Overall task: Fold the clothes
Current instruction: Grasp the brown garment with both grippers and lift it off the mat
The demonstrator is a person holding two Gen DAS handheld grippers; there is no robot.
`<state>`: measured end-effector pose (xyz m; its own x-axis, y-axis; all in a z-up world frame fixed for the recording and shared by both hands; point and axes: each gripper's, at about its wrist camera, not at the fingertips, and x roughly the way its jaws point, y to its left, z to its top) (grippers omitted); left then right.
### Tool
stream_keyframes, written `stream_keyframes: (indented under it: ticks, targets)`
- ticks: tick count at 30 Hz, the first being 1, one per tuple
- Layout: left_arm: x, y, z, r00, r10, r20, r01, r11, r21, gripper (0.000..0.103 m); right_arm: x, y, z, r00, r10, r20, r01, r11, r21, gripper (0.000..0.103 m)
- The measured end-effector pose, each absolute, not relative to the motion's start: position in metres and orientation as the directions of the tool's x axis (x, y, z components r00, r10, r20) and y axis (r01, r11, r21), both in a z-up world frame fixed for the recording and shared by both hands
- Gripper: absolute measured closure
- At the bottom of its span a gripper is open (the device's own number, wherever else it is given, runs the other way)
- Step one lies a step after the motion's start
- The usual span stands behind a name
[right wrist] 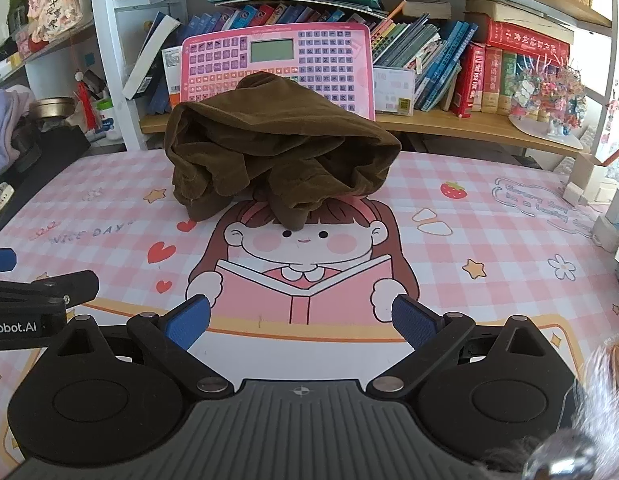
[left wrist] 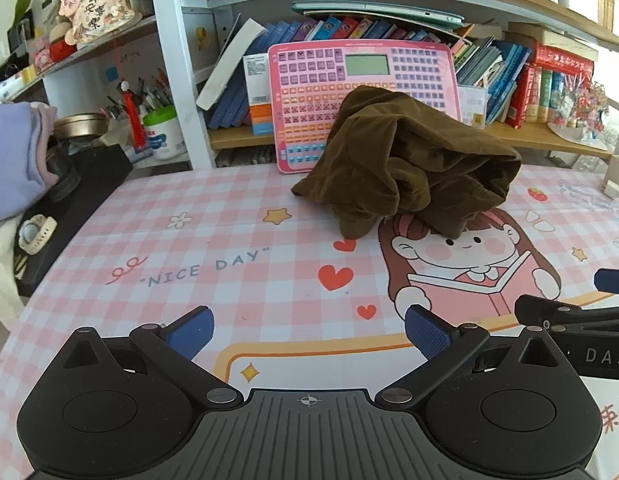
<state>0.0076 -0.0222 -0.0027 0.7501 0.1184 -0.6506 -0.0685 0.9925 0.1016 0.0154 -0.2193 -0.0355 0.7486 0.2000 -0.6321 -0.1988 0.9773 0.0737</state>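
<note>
Left wrist view shows your left gripper (left wrist: 309,332) with its fingers spread wide and holding nothing. Your right gripper (right wrist: 301,320) is wide and empty too. The brown garment (right wrist: 277,152) lies crumpled on the pink checked table mat (right wrist: 489,208), well ahead of both grippers, in front of the pink keyboard toy (right wrist: 277,64).

Two wrist fisheye views, low over the table mat (left wrist: 269,216), both facing the pink keyboard toy (left wrist: 361,92) at the shelf.

Left view sits left of the toy, right view roughly square to it (right wrist: 277,68). Both share the toy, the brown garment (left wrist: 409,164) (right wrist: 277,152) before it, and the bookshelf (right wrist: 449,124).
</note>
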Motion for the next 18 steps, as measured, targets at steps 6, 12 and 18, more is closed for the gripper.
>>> stream_keyframes:
  ticks: [6,12,18]
  targets:
    - [0.014,-0.026,0.0,0.761,0.126,-0.636,-0.06,0.99,0.126,0.0,0.023,-0.223,-0.037,0.748,0.227,-0.624,-0.214,0.972,0.098,0.005]
    - [0.055,-0.042,0.01,0.802,0.11,-0.587,-0.02,0.987,0.157,0.0,0.035,-0.244,-0.038,0.753,0.205,-0.626,-0.155,0.979,0.134,0.005]
    - [0.112,-0.072,0.006,0.816,0.117,-0.566,0.031,0.969,0.244,0.001,0.038,-0.274,-0.035,0.753,0.188,-0.63,-0.084,0.978,0.192,0.005]
